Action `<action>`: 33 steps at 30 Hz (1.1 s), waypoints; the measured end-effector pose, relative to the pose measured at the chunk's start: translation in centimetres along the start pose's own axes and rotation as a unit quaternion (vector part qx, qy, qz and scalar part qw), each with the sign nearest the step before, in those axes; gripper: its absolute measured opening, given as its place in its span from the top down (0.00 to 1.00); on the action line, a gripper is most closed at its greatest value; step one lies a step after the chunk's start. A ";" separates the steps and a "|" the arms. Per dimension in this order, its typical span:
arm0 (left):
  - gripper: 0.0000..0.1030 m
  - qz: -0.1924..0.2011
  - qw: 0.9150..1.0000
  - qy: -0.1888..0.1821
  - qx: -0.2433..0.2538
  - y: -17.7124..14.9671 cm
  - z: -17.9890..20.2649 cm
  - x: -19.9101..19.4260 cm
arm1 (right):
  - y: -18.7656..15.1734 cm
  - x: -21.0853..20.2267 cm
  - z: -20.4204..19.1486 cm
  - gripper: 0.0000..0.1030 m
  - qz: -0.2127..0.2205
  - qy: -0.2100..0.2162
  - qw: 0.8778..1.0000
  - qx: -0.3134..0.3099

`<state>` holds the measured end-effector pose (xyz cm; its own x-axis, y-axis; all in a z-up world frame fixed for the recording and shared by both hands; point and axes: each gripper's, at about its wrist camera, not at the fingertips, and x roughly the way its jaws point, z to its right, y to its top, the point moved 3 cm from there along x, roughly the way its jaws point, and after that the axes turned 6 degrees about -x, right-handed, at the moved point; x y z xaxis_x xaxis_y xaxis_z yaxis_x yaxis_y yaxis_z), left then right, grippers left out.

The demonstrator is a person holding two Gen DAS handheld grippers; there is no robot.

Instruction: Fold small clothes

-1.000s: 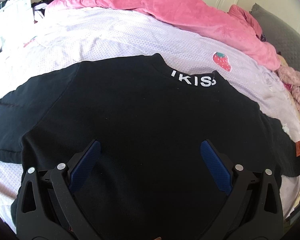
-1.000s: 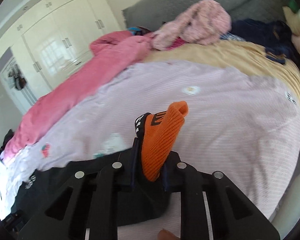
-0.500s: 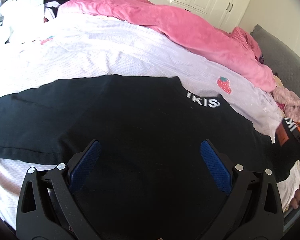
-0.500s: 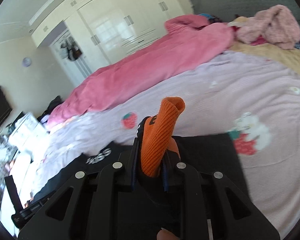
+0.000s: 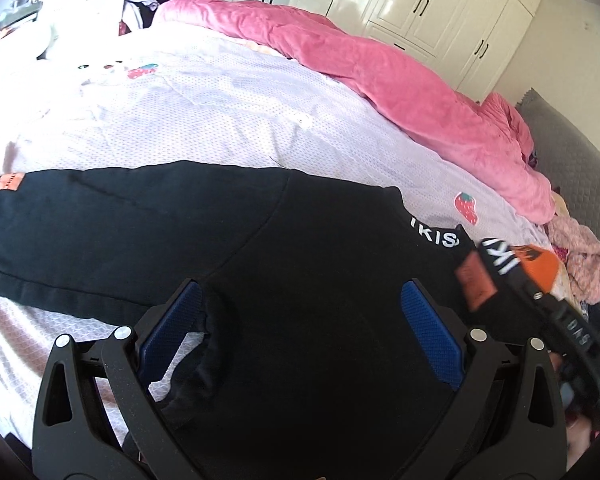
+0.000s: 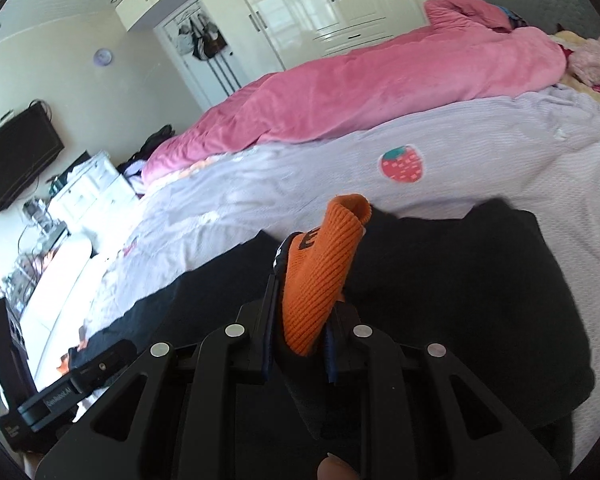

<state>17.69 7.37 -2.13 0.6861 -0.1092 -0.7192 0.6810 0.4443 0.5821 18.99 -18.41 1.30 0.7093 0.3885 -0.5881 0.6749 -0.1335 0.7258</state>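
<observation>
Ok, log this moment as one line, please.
left hand-held gripper: open above black sweatshirt | right hand-held gripper: shut on orange cuff | sleeve fold: under way

I am operating in a home bedroom: a wide bed (image 5: 228, 120) fills most of both views, covered with a pale lilac sheet (image 6: 300, 184) printed with strawberries and a rumpled pink quilt (image 5: 400, 80) along its far side. White built-in wardrobes (image 6: 320, 0) with dark handles line the far wall, bags hang at a doorway (image 6: 204, 40), and a flat television (image 6: 16, 160) is mounted on the cream wall above a cluttered white dresser (image 6: 88, 188). Loose clothing lies heaped at the grey upholstered headboard (image 5: 568, 140), consistent with a lived-in domestic room.
</observation>
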 end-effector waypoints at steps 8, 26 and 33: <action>0.09 0.001 1.000 -0.004 -0.004 -0.1 -0.2 -0.2 | -0.6 0.2 -1.7 0.56 -0.010 0.035 0.999 -0.018; 0.09 -0.068 0.995 -0.072 0.021 -3.4 4.4 3.8 | -1.1 -3.7 5.7 0.41 -0.009 -0.058 0.998 -0.012; 1.00 -0.021 0.995 -0.087 0.050 -2.5 5.9 4.3 | -0.7 -5.6 9.3 0.41 0.001 -0.090 0.996 0.020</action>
<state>20.47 0.57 -4.47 0.6844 -0.2822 -0.6723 0.7261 0.3472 0.5934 16.39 -28.99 0.78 0.7339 0.2194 -0.6429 0.6777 -0.1714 0.7151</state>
